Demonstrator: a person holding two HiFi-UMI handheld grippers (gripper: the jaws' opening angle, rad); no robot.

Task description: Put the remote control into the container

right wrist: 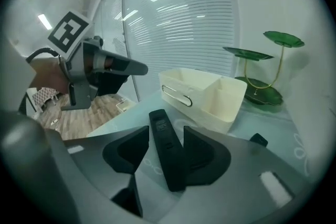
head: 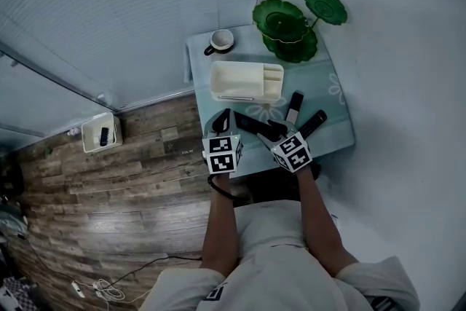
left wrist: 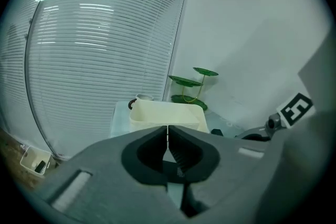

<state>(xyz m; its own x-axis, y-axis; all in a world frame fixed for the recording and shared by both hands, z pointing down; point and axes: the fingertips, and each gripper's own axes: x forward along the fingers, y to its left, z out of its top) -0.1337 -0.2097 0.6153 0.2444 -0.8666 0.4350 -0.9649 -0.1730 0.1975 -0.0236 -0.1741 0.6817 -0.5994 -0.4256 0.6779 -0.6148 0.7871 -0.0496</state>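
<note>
Just before the container (right wrist: 202, 94), right gripper (right wrist: 165, 134) jaws straddle the remote control (right wrist: 167, 157), apart — left gripper (left wrist: 167, 131) jaws together.

Readable text: none in any view.
Left cube (head: 223, 154): black-and-white square markers, a blocky pattern with no letters or digits.
Right cube (head: 293, 152): markers of the same kind, also without letters or digits.
Remote (right wrist: 167, 149): a small pale panel near its far end, print too small to read.
Shirt (head: 215, 293): a dark mark, too blurred to read.
</note>
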